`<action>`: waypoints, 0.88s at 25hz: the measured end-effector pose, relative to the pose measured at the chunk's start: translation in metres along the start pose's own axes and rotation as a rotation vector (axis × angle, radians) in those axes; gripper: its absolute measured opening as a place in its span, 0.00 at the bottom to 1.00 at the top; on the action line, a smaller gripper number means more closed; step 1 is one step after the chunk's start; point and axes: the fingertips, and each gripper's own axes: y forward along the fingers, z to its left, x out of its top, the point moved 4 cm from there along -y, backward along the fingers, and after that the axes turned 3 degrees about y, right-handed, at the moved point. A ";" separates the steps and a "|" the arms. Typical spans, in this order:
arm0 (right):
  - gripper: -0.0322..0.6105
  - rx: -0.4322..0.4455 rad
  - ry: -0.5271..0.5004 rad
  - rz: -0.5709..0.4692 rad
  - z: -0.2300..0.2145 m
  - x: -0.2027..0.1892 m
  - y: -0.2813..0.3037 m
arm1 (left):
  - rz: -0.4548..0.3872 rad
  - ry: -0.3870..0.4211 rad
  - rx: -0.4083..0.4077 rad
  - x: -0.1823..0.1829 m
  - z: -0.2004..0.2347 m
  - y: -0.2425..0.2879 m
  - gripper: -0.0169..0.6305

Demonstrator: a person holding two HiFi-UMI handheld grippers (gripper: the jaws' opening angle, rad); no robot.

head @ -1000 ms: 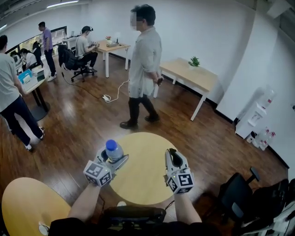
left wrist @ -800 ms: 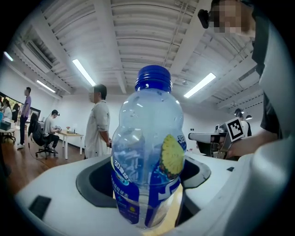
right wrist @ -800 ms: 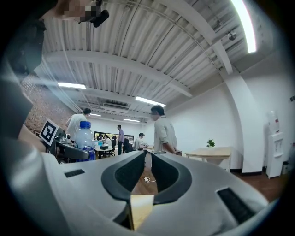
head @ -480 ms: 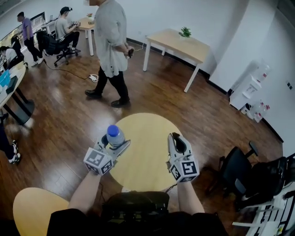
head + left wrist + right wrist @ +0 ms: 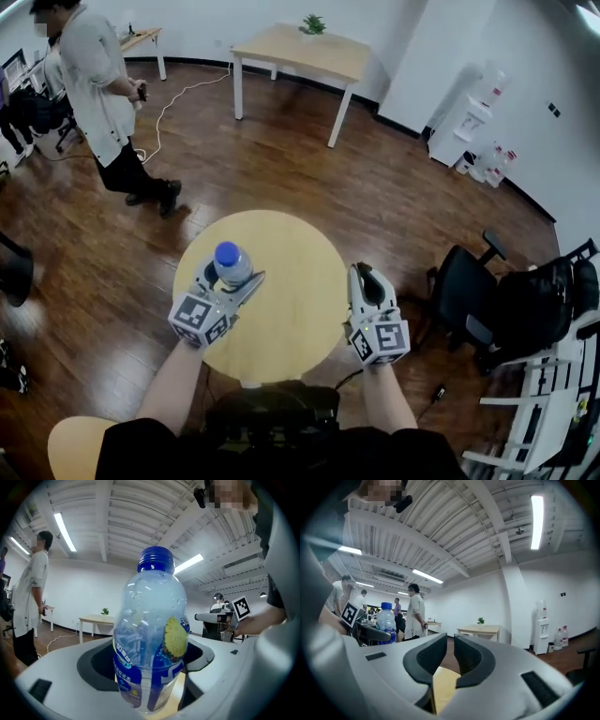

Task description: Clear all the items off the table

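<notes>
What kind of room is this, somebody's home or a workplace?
Most likely an open office or lab space: a plain wooden desk with a small potted plant, a water dispenser against the white wall, and a black office chair on the wood floor.

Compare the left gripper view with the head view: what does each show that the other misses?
Only the left gripper view: the label on the water bottle, blue with a yellow fruit picture, and the ceiling strip lights. Only the head view: the whole round yellow table, the black office chair, the water dispenser. Both: the blue-capped bottle clamped in the left claw, the right claw, a standing person, the wooden table with a plant.
</notes>
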 end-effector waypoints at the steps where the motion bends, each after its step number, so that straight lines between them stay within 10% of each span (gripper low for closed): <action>1: 0.13 -0.014 0.004 0.006 -0.010 -0.002 -0.004 | 0.009 -0.004 -0.013 -0.003 -0.006 0.010 0.59; 22: 0.13 -0.094 0.067 0.195 -0.132 -0.093 -0.015 | 0.156 -0.083 -0.118 -0.122 -0.058 0.166 0.59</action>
